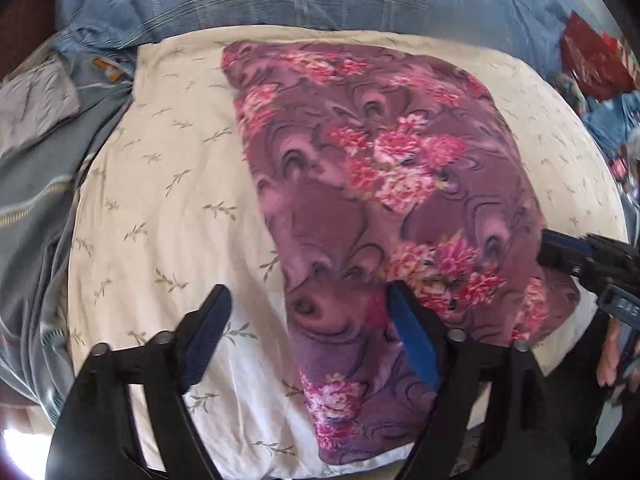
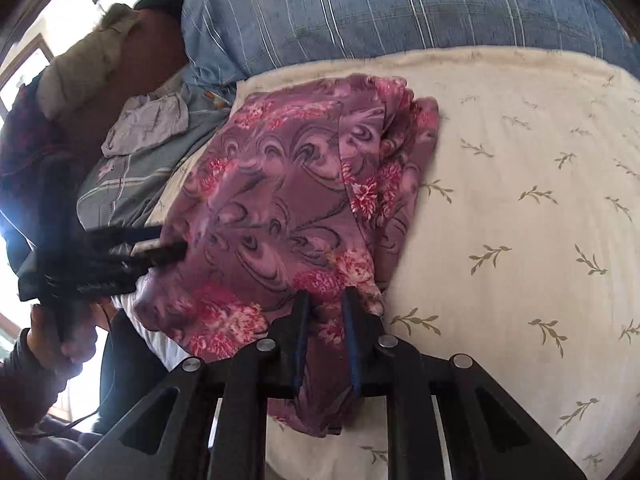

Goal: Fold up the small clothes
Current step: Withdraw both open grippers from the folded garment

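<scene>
A purple floral garment (image 1: 384,184) lies folded on a cream leaf-print cloth (image 1: 168,184). My left gripper (image 1: 308,296) is open above the garment's near left edge, one finger over the cream cloth, the other over the garment. In the right wrist view the garment (image 2: 280,200) lies left of centre, with stacked layers at its right edge. My right gripper (image 2: 326,300) is shut on the garment's near edge, fabric bunched between the fingers. The right gripper also shows in the left wrist view (image 1: 568,248) at the garment's right edge. The left gripper shows in the right wrist view (image 2: 160,244).
A blue striped pillow (image 2: 400,8) lies behind the cream cloth. A grey cloth (image 1: 36,108) and blue striped bedding (image 1: 36,200) lie to the left. Red and blue clothes (image 1: 596,68) are piled at the far right.
</scene>
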Demonstrator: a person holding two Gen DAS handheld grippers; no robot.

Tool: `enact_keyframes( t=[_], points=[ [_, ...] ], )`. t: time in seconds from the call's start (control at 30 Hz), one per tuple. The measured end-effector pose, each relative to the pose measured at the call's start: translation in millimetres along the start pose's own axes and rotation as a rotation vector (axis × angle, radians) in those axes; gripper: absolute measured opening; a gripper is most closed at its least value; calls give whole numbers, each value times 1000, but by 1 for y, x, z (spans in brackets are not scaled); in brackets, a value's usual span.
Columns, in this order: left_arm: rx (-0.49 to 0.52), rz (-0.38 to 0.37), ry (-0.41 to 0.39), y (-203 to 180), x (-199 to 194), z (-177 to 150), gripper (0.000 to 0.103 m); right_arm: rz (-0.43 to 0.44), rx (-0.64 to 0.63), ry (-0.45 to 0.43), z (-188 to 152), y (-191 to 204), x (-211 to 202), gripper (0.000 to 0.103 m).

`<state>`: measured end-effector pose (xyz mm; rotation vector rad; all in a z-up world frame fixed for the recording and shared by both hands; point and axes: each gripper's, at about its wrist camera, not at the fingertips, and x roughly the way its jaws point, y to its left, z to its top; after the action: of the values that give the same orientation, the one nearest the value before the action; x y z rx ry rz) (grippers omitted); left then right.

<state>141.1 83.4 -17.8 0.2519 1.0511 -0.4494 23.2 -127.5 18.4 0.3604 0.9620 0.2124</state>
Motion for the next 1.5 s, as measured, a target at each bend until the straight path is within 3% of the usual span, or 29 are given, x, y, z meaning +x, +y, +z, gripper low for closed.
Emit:
enact_keyframes(
  t=[0.07,0.2,0.33,0.4,0.47,0.67,0.87,1.03,1.2,1.33,1.5],
  points=[
    [-32,-16,20,5,-5,2,85,-21,10,10,2,5,-8,18],
    [-40,5,21,7,-13,5,85,28,51,-35,4,5,-26,24],
    [-41,20,9,0,-17,5,85,-25,117,-15,-1,-1,-26,30],
    [-43,23,6,-1,-17,7,85,-77,128,-2,3,-3,-18,39],
    [-49,14,6,-5,-20,5,85,-165,127,12,5,-5,-16,62],
    [-62,10,5,-8,-23,7,85,-315,152,35,1,-18,-26,77],
    [-52,27,-7,-10,-28,11,85,-421,137,31,0,-19,-32,82],
    [-45,53,-28,-8,-34,13,85,-445,100,3,3,-8,-38,86],
    [-38,114,-76,-6,-47,7,85,-517,41,20,6,4,-35,97],
    [-17,199,-123,-1,-57,-4,85,-631,-23,14,4,14,-39,101],
    [0,244,-127,6,-63,-15,85,-641,-21,-6,5,22,-47,102]
  ],
)
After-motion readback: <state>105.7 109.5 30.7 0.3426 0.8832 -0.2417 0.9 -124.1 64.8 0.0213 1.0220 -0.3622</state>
